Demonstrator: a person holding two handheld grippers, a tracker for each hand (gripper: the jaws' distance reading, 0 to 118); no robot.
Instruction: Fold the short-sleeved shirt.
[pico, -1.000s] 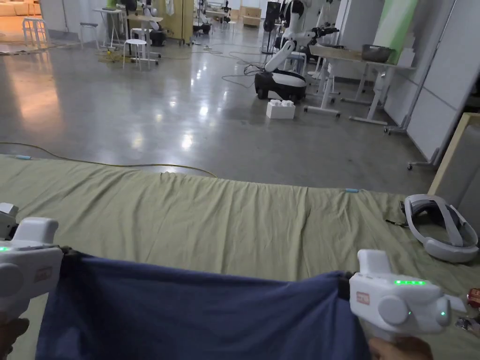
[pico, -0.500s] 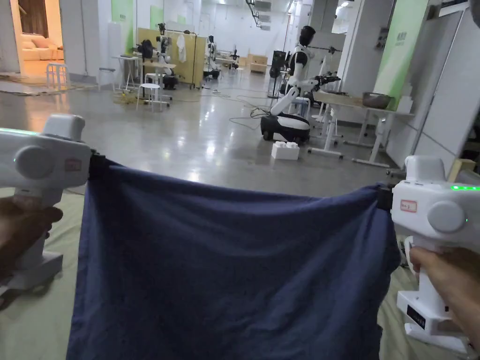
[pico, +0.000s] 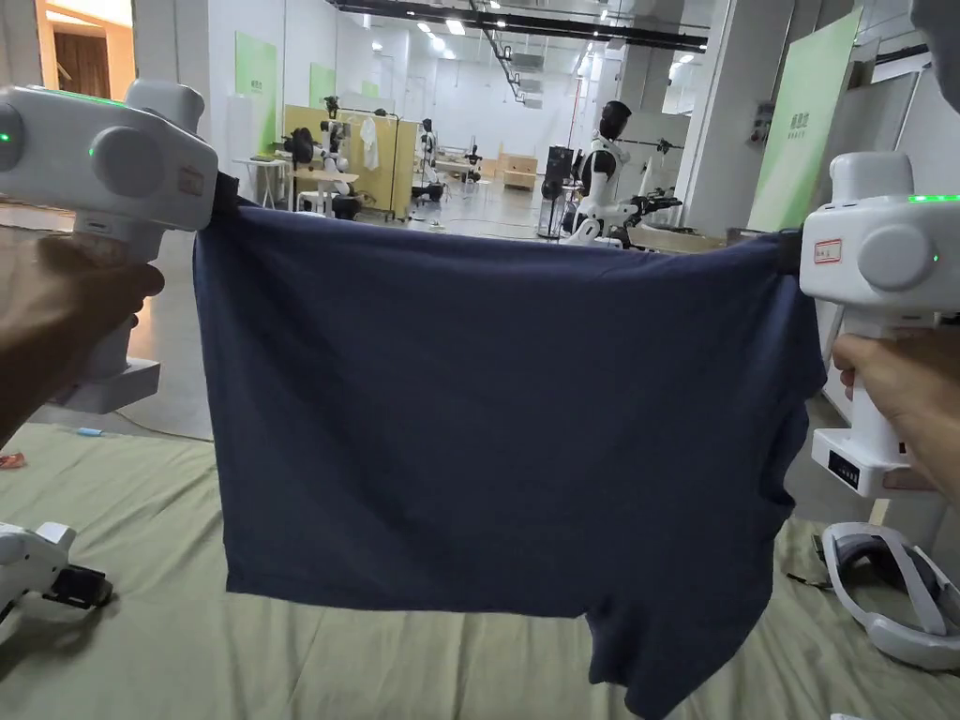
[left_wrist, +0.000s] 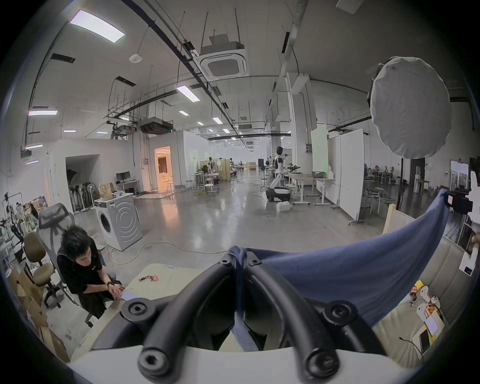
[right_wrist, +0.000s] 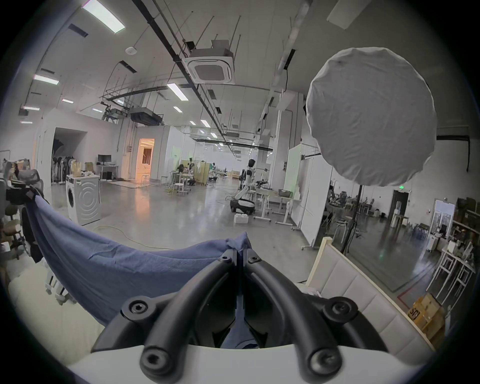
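A dark blue short-sleeved shirt (pico: 487, 412) hangs stretched in the air between both grippers, above the green-covered table (pico: 141, 525). My left gripper (pico: 223, 199) is shut on its upper left corner, and my right gripper (pico: 786, 253) is shut on its upper right corner. One sleeve dangles at the lower right, close over the table. In the left gripper view the jaws (left_wrist: 239, 259) pinch a bunched blue edge and the shirt (left_wrist: 350, 275) runs off to the right. In the right gripper view the jaws (right_wrist: 240, 253) pinch cloth and the shirt (right_wrist: 117, 265) sags leftward.
A white headset (pico: 895, 591) lies on the table at the right. A spare white gripper (pico: 37, 567) lies at the table's left edge. Small items (left_wrist: 426, 311) sit on the table's right side. A person (left_wrist: 80, 272) sits at the table's left. A wheeled robot (right_wrist: 242, 200) stands on the floor beyond.
Both grippers have risen with the shirt, from low over the table to head height. The shirt now hangs free, its lower hem off the cloth.
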